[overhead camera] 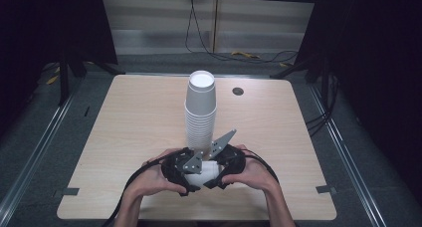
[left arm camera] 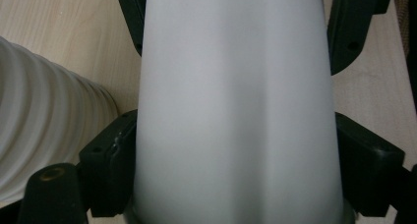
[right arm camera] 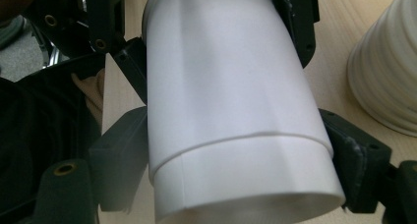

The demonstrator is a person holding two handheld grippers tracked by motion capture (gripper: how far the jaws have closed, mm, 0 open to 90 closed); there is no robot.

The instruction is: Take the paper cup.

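Left gripper (overhead camera: 185, 173): jaws pressed on white paper cup (overhead camera: 209, 170), one each side, seen close in left gripper view (left arm camera: 236, 116). Right gripper (overhead camera: 219, 170): jaws clamped on same cup; right gripper view shows two nested cups (right arm camera: 231, 111), rim line of inner one visible partway along. Cup held lying sideways between both grippers, just in front of tall cup stack (overhead camera: 200, 112). Stack upright, inverted, mid-table (overhead camera: 129, 127). Small dark round hole (overhead camera: 238, 91) right of stack top.
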